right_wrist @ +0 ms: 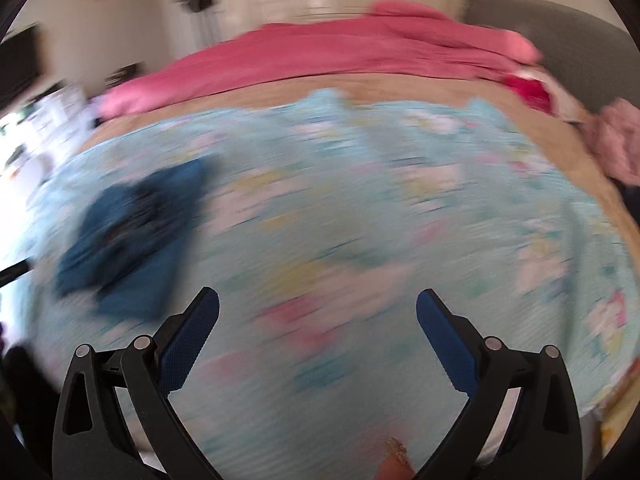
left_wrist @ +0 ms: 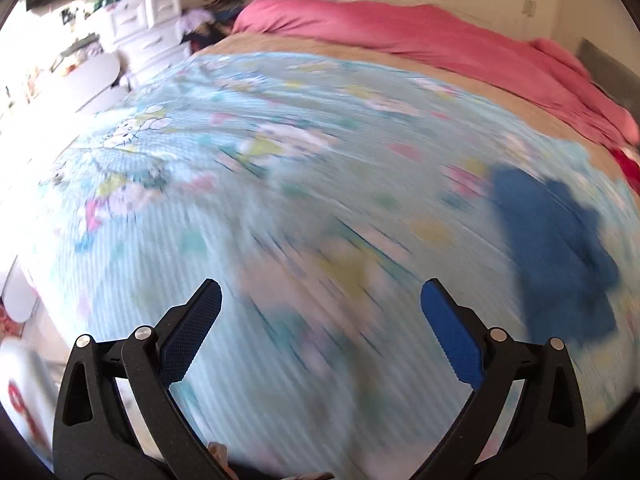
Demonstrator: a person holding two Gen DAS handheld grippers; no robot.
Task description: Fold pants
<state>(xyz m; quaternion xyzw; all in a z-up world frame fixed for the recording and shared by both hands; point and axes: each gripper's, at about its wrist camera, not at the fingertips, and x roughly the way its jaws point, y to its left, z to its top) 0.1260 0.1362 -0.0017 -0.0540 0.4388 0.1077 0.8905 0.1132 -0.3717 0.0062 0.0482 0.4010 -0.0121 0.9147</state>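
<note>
Both tools, left (left_wrist: 321, 300) and right (right_wrist: 318, 308), hang released and empty over the bed (right_wrist: 360, 220), where the crumpled blue pants (right_wrist: 132, 236) look soft and limp, best pinched at a hem or the waistband.

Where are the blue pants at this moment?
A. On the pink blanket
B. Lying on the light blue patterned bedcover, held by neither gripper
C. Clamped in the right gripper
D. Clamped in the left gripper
B: the blue pants lie on the patterned bedcover, while the left gripper and right gripper are both open and empty.
</note>
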